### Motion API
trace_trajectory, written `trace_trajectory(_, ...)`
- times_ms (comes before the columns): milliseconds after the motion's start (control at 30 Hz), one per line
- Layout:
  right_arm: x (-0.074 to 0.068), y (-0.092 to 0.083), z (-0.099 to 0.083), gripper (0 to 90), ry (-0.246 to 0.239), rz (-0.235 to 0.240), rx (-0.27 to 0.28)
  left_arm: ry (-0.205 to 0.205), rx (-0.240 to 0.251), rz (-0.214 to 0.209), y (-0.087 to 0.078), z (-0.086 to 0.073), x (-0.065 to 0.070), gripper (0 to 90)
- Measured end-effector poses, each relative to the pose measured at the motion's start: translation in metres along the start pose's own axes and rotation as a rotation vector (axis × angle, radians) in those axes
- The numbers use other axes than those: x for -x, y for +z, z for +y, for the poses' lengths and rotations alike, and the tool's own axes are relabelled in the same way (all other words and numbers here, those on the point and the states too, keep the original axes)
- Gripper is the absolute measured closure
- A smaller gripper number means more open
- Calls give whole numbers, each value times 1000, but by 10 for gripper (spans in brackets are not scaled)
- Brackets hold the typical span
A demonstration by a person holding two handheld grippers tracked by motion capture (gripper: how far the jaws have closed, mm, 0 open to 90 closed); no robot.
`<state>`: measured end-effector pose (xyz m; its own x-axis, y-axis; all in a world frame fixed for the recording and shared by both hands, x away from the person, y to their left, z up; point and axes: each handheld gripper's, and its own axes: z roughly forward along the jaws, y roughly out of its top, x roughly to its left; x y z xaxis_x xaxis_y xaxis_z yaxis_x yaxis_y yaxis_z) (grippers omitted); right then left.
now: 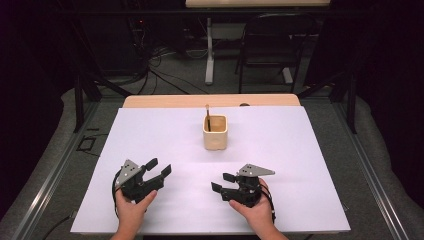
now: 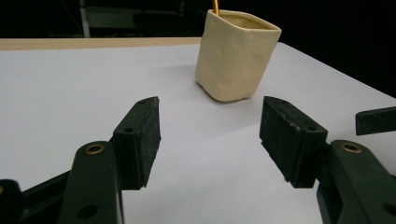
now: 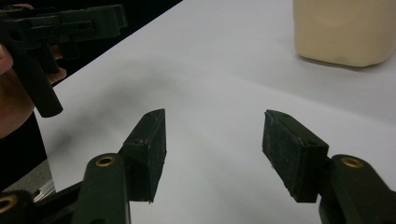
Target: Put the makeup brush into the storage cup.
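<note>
High view shows a cream cup (image 1: pixel 215 133) upright mid-table (image 1: pixel 300 165), a thin stick (image 1: pixel 207 117) standing in it, leaning slightly away. Nothing lies between it and the left gripper (image 1: pixel 159 167) or right gripper (image 1: pixel 223 182). Both grippers rest near the front edge, well apart from the cup, jaws spread and empty.

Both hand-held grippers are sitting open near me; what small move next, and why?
Probably ease the right hand-held gripper forward toward the cream cup holding the thin stick. Its jaws stand open and empty, and bare white table lies between it and the cup.
</note>
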<state>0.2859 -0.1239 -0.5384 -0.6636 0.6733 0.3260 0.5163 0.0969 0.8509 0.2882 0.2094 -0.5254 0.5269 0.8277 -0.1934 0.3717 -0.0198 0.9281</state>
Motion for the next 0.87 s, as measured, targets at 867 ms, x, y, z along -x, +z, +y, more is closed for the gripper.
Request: trace_trajectory(867,1,2,-1,397,12,18,-18,-54,-23,10,4,-3,-8,381)
